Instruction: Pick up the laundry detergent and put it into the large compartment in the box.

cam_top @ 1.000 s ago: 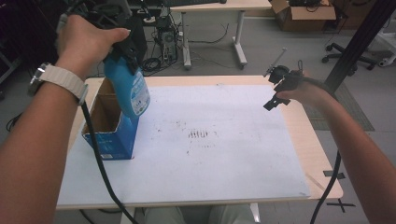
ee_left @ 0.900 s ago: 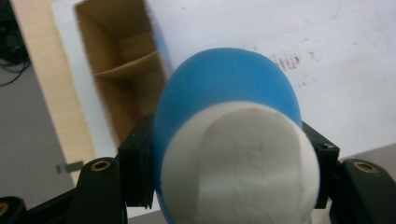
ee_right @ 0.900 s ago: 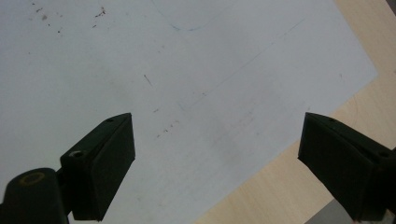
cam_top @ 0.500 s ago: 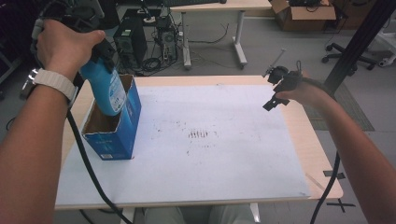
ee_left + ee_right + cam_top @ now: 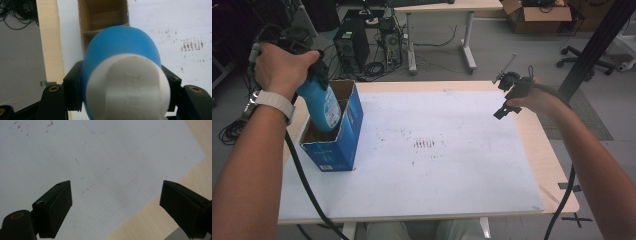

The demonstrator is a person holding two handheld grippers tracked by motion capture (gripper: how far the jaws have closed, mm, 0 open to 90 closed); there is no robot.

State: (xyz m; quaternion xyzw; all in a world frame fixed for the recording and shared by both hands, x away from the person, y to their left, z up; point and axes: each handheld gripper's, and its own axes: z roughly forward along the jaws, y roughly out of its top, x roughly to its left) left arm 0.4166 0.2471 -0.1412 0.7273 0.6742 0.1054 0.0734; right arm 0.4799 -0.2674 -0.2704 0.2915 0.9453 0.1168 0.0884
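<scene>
A: Change since a second ago?
B: Left gripper [image 5: 120, 100], clamped on the blue plastic bottle with white cap [image 5: 319, 102], has come down; the bottle's base now sits inside the open blue cardboard box [image 5: 343, 145]. Right gripper [image 5: 116, 207] unmoved, jaws wide apart, nothing between.
A: Surface, room?
B: Wooden table [image 5: 557, 165] under a smudged white sheet [image 5: 452, 170]; grey floor, computer tower [image 5: 347, 42] behind.

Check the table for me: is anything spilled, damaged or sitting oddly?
Nothing spilled or broken. The white sheet covering the table carries dark smudges near its middle. The blue plastic bottle enters the open blue cardboard box tilted.
</scene>
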